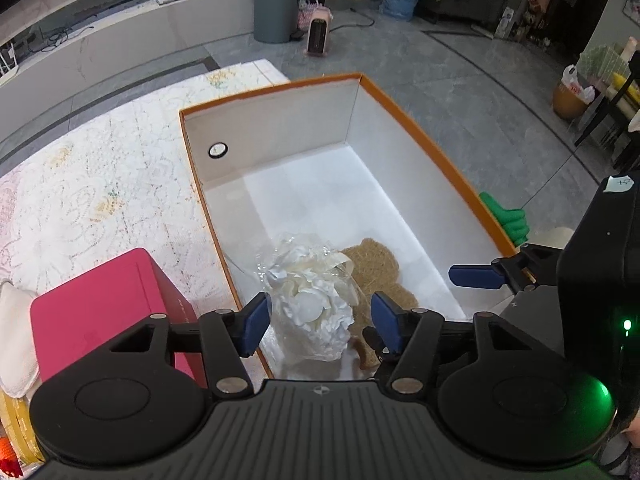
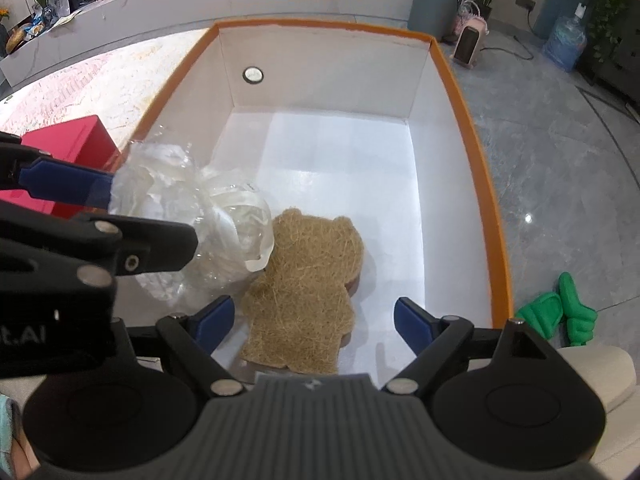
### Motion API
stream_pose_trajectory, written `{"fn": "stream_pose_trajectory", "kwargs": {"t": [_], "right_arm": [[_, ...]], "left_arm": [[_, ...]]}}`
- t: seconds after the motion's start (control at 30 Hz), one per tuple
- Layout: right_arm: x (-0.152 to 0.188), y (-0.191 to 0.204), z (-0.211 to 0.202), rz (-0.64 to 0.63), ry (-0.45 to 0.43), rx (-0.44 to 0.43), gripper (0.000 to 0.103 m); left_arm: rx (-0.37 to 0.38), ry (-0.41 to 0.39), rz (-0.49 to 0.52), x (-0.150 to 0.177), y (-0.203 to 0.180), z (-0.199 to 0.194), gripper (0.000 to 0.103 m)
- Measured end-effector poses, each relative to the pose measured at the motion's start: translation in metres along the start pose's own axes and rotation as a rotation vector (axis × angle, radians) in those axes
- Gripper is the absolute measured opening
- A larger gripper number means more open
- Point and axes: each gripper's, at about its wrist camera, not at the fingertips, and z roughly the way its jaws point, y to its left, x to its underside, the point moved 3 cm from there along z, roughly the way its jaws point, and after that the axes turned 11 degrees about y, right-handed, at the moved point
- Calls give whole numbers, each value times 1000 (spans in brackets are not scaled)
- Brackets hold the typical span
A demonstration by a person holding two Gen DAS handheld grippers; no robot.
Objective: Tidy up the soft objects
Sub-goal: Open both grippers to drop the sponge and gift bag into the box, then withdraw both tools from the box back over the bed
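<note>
Jaws of the left gripper [image 1: 318,322] stand apart at lower centre of the left wrist view, flanking but not gripping a white wrapped bundle [image 1: 310,304] lying in the orange-rimmed box [image 1: 416,128], beside a tan fibre bear [image 1: 382,276]. Right wrist view: right gripper [image 2: 314,326] jaws gape wide and empty above the bear [image 2: 308,292] at centre; bundle [image 2: 212,232] centre left; green plush hand [image 2: 560,312] outside the box [image 2: 476,128], lower right.
</note>
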Motion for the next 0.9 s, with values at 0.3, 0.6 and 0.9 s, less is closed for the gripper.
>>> {"fn": "stream_pose_trajectory", "kwargs": {"t": [0.3, 0.6, 0.9], "right_arm": [[5, 11, -25, 1, -55, 12, 86], [17, 28, -57, 23, -140, -16, 86], [32, 70, -92, 20, -263, -120, 86]], "left_arm": [[27, -96, 1, 16, 5, -34, 68], [49, -200, -13, 44, 21, -68, 68], [-8, -330, -46, 86, 48, -103, 68]]}}
